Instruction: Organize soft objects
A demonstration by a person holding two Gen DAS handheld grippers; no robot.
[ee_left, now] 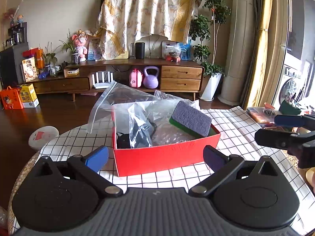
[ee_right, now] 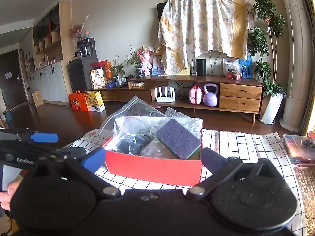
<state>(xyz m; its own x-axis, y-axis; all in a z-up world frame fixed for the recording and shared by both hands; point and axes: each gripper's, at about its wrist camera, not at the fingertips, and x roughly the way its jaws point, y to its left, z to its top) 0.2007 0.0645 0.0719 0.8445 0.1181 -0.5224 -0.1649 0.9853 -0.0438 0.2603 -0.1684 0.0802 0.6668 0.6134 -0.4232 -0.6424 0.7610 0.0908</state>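
A red box (ee_left: 167,159) (ee_right: 155,170) stands on the checked tablecloth (ee_left: 236,129) (ee_right: 246,147). In it lie a grey and green sponge (ee_left: 191,119) (ee_right: 178,138), clear plastic bags (ee_left: 126,100) (ee_right: 135,116) and a dark soft item (ee_left: 123,140) (ee_right: 130,144). My left gripper (ee_left: 155,157) is open and empty, just in front of the box. My right gripper (ee_right: 153,159) is open and empty, also in front of the box. The right gripper shows at the right edge of the left wrist view (ee_left: 287,129); the left gripper shows at the left of the right wrist view (ee_right: 39,143).
A case of small items (ee_left: 261,114) (ee_right: 299,147) lies at the table's right edge. A white round lid-like object (ee_left: 43,135) lies on the floor to the left. A wooden TV cabinet (ee_left: 137,74) (ee_right: 196,92) stands behind, across the dark floor.
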